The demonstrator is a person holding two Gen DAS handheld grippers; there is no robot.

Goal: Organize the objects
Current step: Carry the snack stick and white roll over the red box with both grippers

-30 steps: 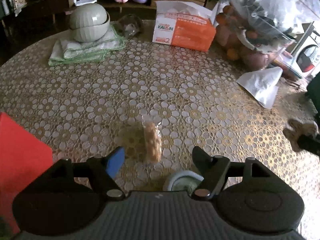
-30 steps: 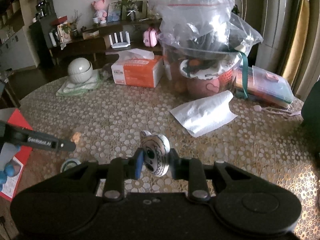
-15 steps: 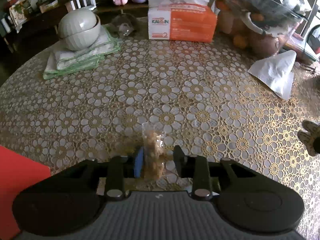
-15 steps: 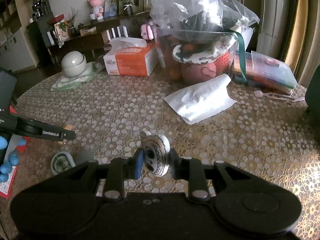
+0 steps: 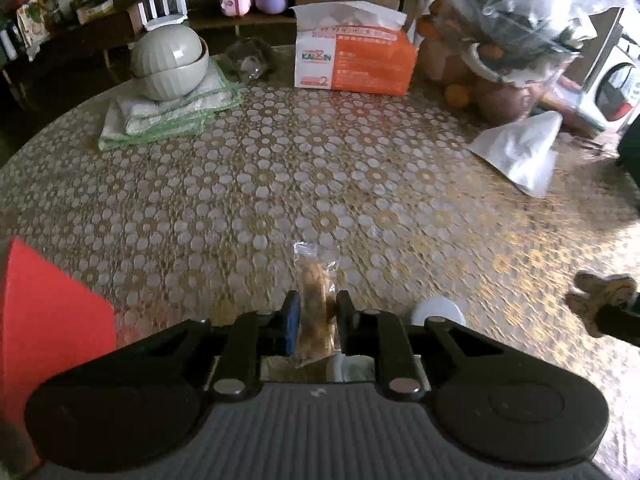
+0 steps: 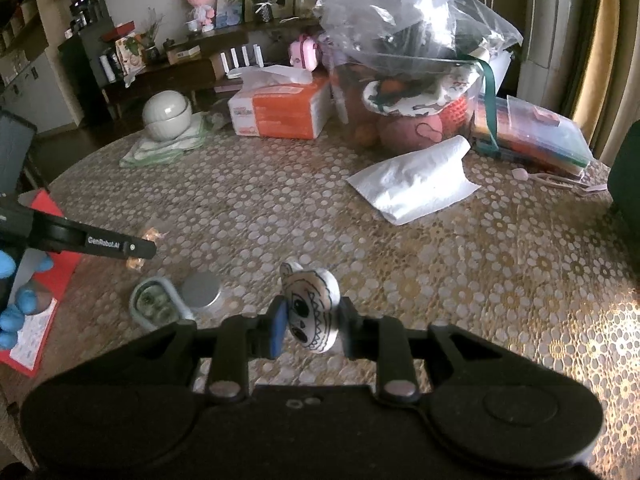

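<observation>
My left gripper [image 5: 314,322] has its fingers clamped on a small clear-wrapped snack packet [image 5: 316,300], held upright just above the tabletop [image 5: 280,168], and my right gripper [image 6: 310,326] has its fingers clamped on a little white cartoon-face figure [image 6: 310,308]. The packet worries me most: the wrapper is slick and loose, I hold only its lower half, and a quick swing could let it slide out or crush what is inside. The figure is rounded, so it might twist between my pads. At about seven o'clock from the figure sit a small green-rimmed container [image 6: 156,306] and a round metal tin [image 6: 202,292]; I could knock them if I come in low. Only the right wrist view shows them whole, along with my blue-gloved hand [image 6: 16,300] over the red box [image 6: 44,248]. The left view alone shows the packet's contents close up.
</observation>
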